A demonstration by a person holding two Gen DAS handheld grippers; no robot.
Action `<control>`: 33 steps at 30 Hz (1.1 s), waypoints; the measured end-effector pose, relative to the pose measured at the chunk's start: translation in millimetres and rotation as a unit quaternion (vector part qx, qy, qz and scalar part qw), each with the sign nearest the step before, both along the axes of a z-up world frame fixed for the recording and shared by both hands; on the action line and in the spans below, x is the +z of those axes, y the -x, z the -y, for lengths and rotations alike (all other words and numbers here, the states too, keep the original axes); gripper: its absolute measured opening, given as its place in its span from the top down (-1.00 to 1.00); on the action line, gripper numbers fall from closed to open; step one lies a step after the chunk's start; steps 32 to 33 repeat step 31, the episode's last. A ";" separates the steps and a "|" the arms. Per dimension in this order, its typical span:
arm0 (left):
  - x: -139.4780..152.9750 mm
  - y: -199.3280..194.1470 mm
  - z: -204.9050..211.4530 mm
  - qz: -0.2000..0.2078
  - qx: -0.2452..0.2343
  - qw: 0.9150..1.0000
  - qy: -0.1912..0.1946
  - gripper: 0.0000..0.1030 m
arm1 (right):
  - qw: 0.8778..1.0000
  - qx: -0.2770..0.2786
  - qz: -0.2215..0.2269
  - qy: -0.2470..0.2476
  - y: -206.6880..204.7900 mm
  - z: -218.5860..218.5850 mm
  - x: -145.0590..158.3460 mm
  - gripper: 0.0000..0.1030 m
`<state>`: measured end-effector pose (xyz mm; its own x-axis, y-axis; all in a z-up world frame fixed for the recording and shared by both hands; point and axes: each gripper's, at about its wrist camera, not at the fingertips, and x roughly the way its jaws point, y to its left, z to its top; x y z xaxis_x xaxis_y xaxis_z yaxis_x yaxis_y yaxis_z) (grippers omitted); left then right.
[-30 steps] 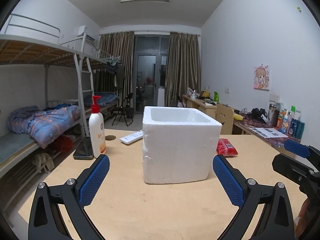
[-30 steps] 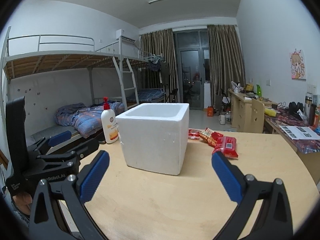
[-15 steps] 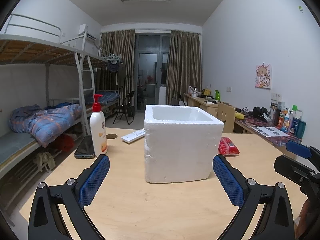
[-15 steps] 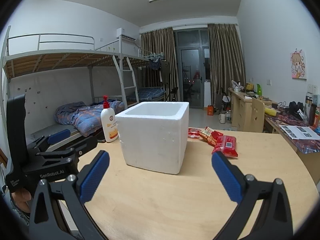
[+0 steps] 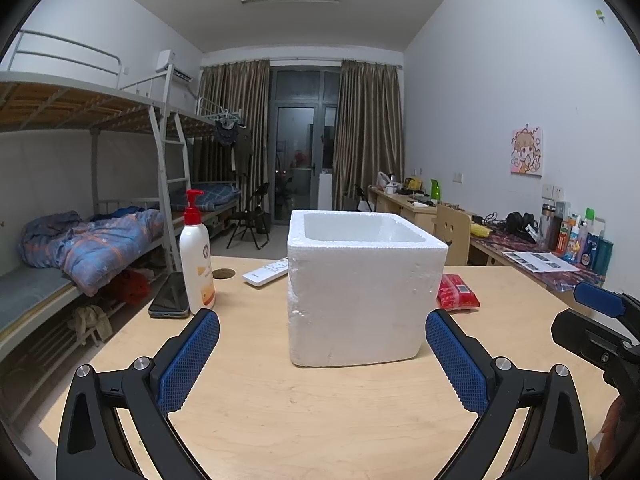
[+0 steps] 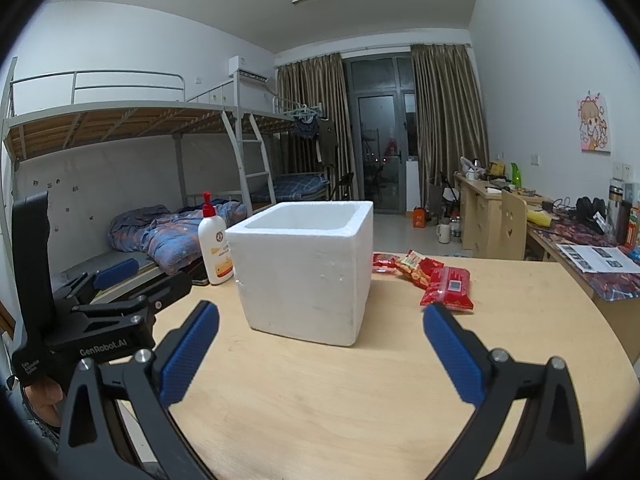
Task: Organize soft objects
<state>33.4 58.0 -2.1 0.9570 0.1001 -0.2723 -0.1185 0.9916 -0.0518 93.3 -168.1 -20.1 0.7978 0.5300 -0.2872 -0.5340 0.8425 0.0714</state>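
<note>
Left gripper [image 5: 322, 354] spread wide, blue pads [image 5: 188, 360] empty, hovering over the table [image 5: 320, 420]. Right gripper [image 6: 321, 354] likewise wide open, holding nothing. Straight ahead, white foam box [image 5: 360, 284], open-topped. Left of the box: lotion bottle [image 5: 196, 256], phone [image 5: 170, 296], remote [image 5: 266, 272] farther back. Right of the box: red snack packets [image 6: 436, 280] lying flat, apart from both grippers.
</note>
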 end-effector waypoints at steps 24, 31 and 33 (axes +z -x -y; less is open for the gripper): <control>-3.5 1.2 1.9 0.003 -0.003 1.000 -0.005 -1.00 | 1.000 -0.001 -0.003 0.004 -1.1 -2.9 -0.8 -1.00; -3.6 4.0 4.3 0.006 -0.007 1.000 -0.011 -1.00 | 1.000 -0.001 -0.004 0.003 -0.5 -0.5 -0.7 -1.00; -3.6 4.0 4.3 0.006 -0.007 1.000 -0.011 -1.00 | 1.000 -0.001 -0.004 0.003 -0.5 -0.5 -0.7 -1.00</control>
